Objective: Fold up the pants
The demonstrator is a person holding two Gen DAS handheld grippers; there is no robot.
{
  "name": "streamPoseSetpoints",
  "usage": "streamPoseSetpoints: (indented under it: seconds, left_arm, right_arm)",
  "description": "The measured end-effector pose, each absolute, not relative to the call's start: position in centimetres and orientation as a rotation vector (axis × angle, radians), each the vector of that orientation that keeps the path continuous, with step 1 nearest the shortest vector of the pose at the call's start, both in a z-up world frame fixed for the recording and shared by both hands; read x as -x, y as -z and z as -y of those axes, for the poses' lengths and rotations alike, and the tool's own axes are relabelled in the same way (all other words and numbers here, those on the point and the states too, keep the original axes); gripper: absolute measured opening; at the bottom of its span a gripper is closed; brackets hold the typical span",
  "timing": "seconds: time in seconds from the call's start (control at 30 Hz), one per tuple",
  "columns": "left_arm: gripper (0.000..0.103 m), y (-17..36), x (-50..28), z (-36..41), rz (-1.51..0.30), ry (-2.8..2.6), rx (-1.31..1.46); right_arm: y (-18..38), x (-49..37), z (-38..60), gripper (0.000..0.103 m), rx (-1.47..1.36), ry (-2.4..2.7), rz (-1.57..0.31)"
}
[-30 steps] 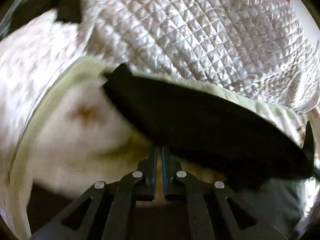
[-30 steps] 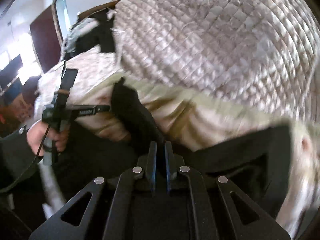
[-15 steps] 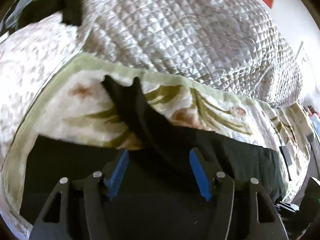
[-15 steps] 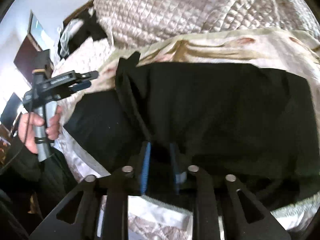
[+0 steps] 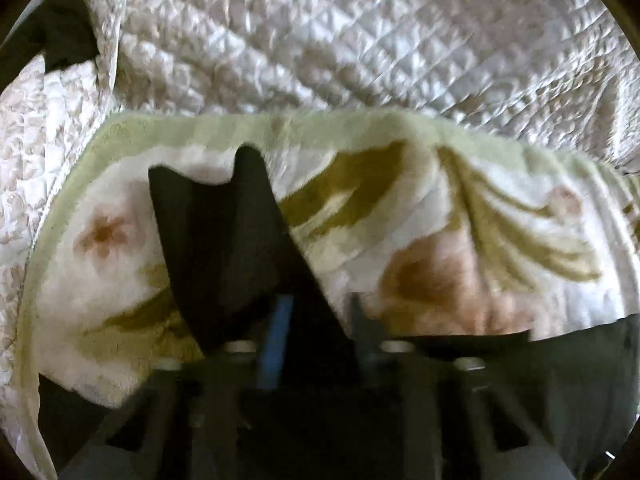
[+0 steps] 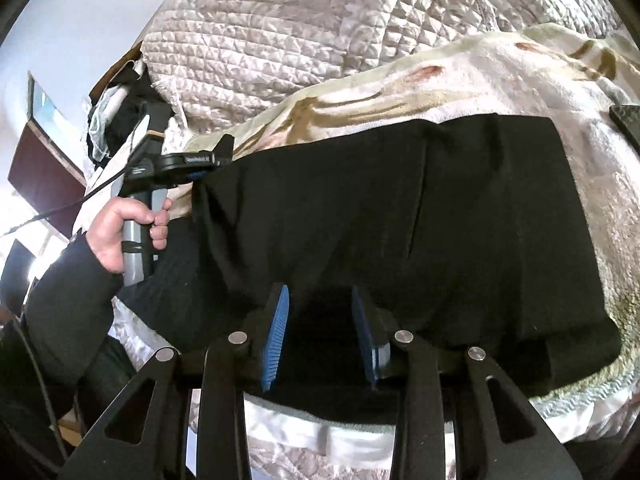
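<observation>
Bed: quilted satin cover (image 6: 280, 40), shiny and lumpy, so it gives you no flat support.
Blanket: fleecy floral blanket (image 5: 440, 240), soft; it can drag along with the cloth.
Pants: black pants (image 6: 380, 220) lie on the blanket, folded into a wide slab; one leg end (image 5: 216, 240) sticks up, limp and thin.
Left hand-held gripper (image 5: 316, 320): your jaws are closing on the leg cloth; the frame is blurred, so I cannot tell if the pads bite yet.
Right hand-held gripper (image 6: 320, 328): jaws moderately apart and opening, near edge of the pants between them, not pressed.
Risk: if you pull with a shallow bite, the slippery layers may slide and the fold opens.
</observation>
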State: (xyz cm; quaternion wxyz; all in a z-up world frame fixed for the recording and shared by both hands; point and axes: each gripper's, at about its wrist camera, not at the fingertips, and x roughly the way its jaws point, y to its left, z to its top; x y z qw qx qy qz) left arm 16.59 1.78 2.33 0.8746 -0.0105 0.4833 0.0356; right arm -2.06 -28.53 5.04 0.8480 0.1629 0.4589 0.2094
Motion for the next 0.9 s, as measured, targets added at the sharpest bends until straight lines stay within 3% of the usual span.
streamPoseSetpoints:
  seconds: [0.1,0.4,0.57,0.73,0.87,0.9]
  left_arm:
    - [0.005,-3.1,-15.1,-2.4,-0.952,-0.090,0.030]
    - [0.005,-7.9,-3.1,-8.2,-0.690,-0.225,0.229]
    - [0.006,-4.4,1.4,-11.8,-0.780,-0.266,0.342]
    - [0.013,-2.1,2.6,-13.2,-0.823,-0.243,0.435]
    - [0.039,-2.2,2.7,-14.4,-0.807,-0.228,0.512]
    - [0.042,-2.1,2.6,-14.6,-0.804,-0.233,0.526]
  right_arm:
    - [-4.8,2.0,28.5,0.034,-0.352,-0.449,-0.963]
    - [-5.6,2.7,28.0,0.034,-0.351,-0.457,-0.948]
    - [-5.5,3.9,27.9,0.034,-0.364,-0.451,-0.968]
    - [-4.9,5.0,28.6,0.034,-0.419,-0.413,-1.000]
    - [-4.6,5.6,29.7,0.034,-0.477,-0.365,-1.011]
    - [-4.4,5.6,30.0,0.034,-0.500,-0.391,-1.016]
